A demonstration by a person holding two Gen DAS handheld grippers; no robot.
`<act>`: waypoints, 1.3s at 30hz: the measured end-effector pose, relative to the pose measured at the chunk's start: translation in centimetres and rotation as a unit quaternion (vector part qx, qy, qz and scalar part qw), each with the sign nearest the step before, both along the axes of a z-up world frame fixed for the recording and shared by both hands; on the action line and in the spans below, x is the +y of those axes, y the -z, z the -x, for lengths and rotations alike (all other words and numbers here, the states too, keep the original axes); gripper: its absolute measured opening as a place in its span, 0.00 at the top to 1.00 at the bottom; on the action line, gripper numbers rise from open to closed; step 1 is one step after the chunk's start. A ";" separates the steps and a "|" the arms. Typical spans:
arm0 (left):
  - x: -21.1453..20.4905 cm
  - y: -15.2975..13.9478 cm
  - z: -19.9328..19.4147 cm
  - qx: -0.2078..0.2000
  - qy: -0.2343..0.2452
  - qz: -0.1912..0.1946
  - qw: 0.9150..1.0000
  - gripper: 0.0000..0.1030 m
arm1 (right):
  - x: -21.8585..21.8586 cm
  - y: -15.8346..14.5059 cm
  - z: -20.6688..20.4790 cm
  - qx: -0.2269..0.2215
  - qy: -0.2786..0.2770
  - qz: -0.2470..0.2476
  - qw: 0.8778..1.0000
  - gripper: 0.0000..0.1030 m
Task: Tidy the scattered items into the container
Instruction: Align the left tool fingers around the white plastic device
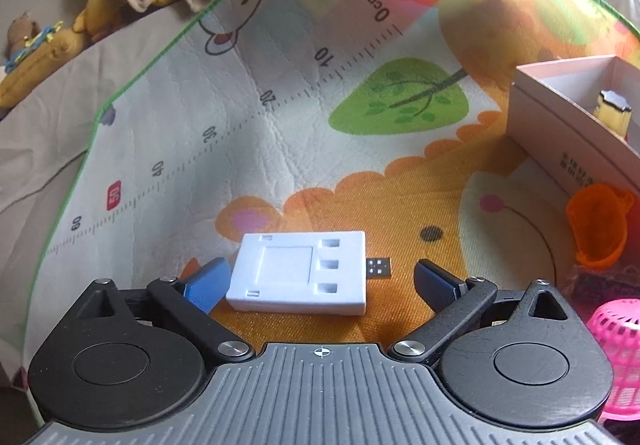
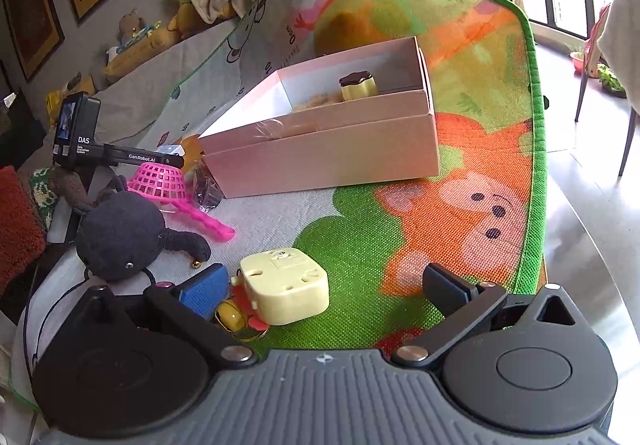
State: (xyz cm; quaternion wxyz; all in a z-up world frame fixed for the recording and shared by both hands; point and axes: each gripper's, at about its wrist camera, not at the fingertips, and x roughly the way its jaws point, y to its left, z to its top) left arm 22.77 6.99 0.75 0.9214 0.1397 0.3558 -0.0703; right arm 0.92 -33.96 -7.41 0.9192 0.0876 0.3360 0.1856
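Your pink box [image 2: 320, 153] sits open on the play mat [image 2: 460, 125], already holding a few toys. Your left gripper [image 1: 320, 281] spreads wide around the white USB charger [image 1: 304, 273], ready to clamp it. Your right gripper [image 2: 324, 285] likewise gapes around the cream toy block [image 2: 286, 285], gripping nothing.

left tool [image 1: 318, 279]: jaws spread wide, angled down | right tool [image 2: 324, 287]: same

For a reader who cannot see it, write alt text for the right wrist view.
The open right gripper hovers over a cream plastic box on a colourful play mat. Beyond stands an open pink cardboard box; a black plush toy and pink basket lie left.
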 end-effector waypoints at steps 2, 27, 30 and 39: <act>0.2 0.4 -0.2 -0.004 -0.005 0.011 1.000 0.01 | 0.0 0.0 0.0 0.000 0.000 -0.001 1.000 0.00; 1.6 0.5 -0.4 0.001 -0.012 0.026 1.000 0.01 | 0.1 -0.1 0.1 0.000 0.001 0.004 1.000 0.00; 2.5 0.5 0.5 0.009 0.004 0.048 0.999 0.01 | 0.1 -0.1 0.1 0.000 0.001 0.004 1.000 0.00; -0.4 -0.7 4.6 -0.004 0.089 0.077 0.993 0.02 | 0.1 0.0 0.1 0.000 0.001 0.006 1.000 0.00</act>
